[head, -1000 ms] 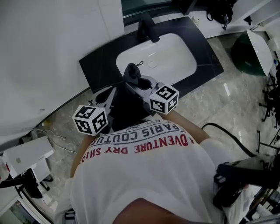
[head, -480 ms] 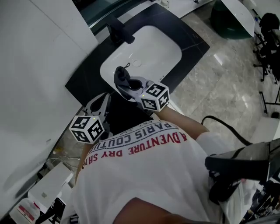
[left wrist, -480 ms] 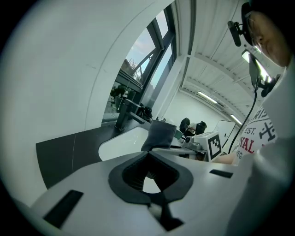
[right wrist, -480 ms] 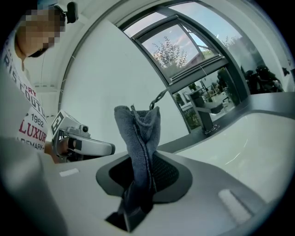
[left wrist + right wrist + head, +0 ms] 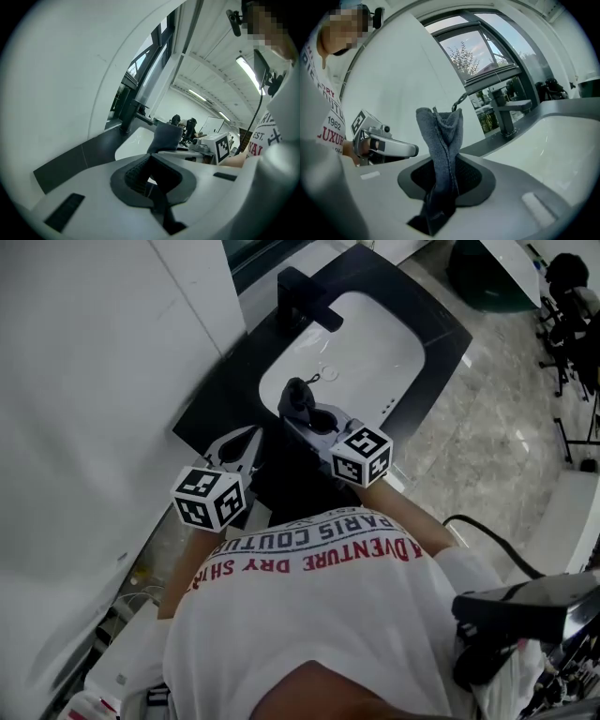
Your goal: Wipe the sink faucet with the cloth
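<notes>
The black faucet [image 5: 305,298] stands at the far rim of a white sink basin [image 5: 380,343] set in a black countertop [image 5: 223,390]. My right gripper [image 5: 304,414] is shut on a grey cloth [image 5: 294,397], which sticks up from its jaws over the basin's near edge. In the right gripper view the cloth [image 5: 440,140] rises upright, with the faucet [image 5: 506,115] well beyond it. My left gripper [image 5: 251,437] hangs to the left over the countertop's near edge, jaws together and nothing in them. Its own view shows the faucet [image 5: 129,110] and the cloth [image 5: 166,138] ahead.
A white wall [image 5: 94,381] runs close along the left of the sink. Marble floor [image 5: 497,418] lies to the right, with a dark green object [image 5: 483,277] at the back right and a black cable [image 5: 487,531] by the person's side.
The head view has swung, so the sink sits differently in the frame. Both grippers keep roughly the same place at the basin's near edge, the right one still shut on the cloth.
</notes>
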`<state>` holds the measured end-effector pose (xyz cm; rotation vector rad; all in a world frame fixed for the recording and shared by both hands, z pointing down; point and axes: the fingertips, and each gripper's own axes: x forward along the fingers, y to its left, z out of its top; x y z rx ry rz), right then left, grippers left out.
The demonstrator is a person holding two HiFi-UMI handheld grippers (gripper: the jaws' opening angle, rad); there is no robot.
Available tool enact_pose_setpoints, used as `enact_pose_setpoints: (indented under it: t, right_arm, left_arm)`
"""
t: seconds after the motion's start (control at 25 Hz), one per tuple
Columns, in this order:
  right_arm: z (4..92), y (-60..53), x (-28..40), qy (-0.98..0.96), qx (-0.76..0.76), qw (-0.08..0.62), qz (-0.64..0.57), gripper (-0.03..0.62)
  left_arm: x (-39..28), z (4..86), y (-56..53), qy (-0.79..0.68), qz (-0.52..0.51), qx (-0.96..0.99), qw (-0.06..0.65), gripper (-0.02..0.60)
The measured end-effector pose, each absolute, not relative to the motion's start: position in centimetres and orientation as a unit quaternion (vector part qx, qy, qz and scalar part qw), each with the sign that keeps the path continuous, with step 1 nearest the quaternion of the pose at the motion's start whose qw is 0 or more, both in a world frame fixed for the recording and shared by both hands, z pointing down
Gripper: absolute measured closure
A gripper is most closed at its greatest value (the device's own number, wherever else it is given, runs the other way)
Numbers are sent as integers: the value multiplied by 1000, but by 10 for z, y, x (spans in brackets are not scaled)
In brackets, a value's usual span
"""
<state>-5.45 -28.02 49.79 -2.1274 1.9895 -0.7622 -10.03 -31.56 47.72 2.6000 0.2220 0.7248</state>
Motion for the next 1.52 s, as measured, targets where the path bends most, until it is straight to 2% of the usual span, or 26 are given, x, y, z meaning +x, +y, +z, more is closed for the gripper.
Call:
enact_pose_setpoints:
  t: [0.56, 0.76, 1.24, 1.52]
  right_arm:
    - [486, -367, 41, 618, -763, 46, -185, 514]
    - [510, -393, 84, 598, -777, 33, -195, 514]
    - [560, -412, 130, 525, -817, -81, -222, 514]
    - [574, -409, 137, 496, -832, -104, -226, 514]
  left_arm:
    - [-87, 495, -354, 115, 270, 929, 225, 580]
    - [-83, 506, -369, 107, 276, 927, 228, 580]
    - [-74, 523, -376, 115, 284, 922, 236, 580]
    - [-76, 528, -387, 103, 285, 925, 229, 580]
